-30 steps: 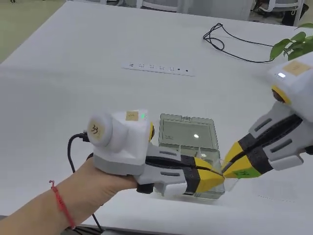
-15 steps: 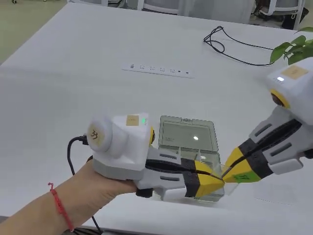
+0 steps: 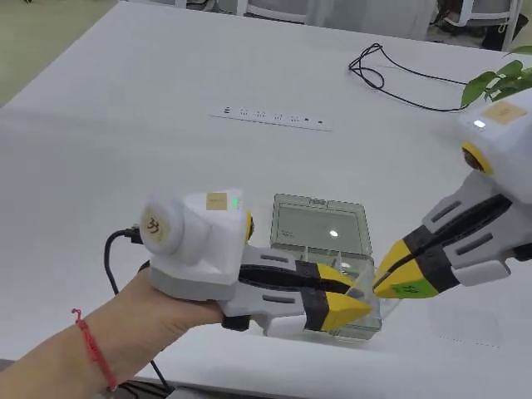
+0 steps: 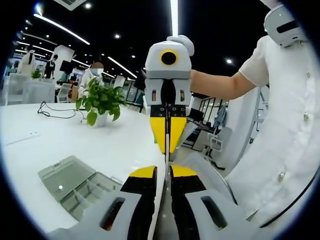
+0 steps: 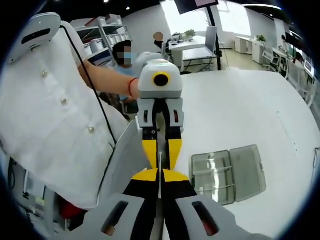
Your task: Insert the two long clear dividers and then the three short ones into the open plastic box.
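- Hand [image 3: 158, 312], w/ red wristband [image 3: 90, 353], grips the white body of the L gripper [image 3: 356, 293] at lower left of the head view. A black lead loops out of the gripper's rear.
- L gripper points right, yellow tips over the near edge of the box [image 3: 320, 226]. Jaws nearly closed, only a thin slit between them, pinching a clear divider [image 3: 364, 284] edge-on. In the left gripper view [image 4: 164, 172] the divider reads as a fine line running up to the other tool.
- Box sits on the white table [image 3: 125, 125], near the front edge. Lid is laid flat and open on the far side, base on the near side, partly hidden under both tips. Ribs show inside the base in the gripper views [image 4: 70, 185] [image 5: 230, 175]; can't tell how many dividers are seated.
- Divider is held above the box base, betw. the two tools, tip to tip.
- R gripper [image 3: 378, 287] comes in from the right, angled down-left. Jaws closed to a slit on the same divider; its own view [image 5: 160, 175] shows them meeting the L gripper [image 5: 160, 150] head-on.
- Far side of table: white strip [image 3: 270, 116] mid, black cable [image 3: 391, 75] right of it, plant [image 3: 499, 79] at the right edge.
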Demonstrator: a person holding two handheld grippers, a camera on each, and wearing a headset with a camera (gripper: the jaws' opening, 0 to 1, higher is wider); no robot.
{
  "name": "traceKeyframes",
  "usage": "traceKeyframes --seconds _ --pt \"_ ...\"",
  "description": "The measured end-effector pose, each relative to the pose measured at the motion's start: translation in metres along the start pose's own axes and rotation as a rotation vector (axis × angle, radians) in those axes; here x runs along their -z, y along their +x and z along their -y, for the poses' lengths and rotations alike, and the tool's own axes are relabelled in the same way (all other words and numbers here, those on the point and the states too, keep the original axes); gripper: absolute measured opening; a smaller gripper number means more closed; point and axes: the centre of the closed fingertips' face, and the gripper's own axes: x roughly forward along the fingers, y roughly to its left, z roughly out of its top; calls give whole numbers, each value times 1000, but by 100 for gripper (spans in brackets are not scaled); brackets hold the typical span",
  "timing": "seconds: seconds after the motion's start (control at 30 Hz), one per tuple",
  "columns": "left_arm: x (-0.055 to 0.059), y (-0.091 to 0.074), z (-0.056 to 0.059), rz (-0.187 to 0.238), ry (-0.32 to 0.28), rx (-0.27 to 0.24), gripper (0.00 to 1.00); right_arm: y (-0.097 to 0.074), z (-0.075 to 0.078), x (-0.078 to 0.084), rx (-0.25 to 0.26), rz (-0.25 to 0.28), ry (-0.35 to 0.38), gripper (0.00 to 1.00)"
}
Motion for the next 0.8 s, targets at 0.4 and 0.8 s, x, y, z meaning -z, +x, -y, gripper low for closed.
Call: traceKeyframes --seconds 0.4,0.8 --pt "11 -19 -14 -24 5 -76 13 -6 14 -10 66 41 5 2" --pt "20 -53 -35 -36 9 -214 29 3 42 -15 160 46 5 2"
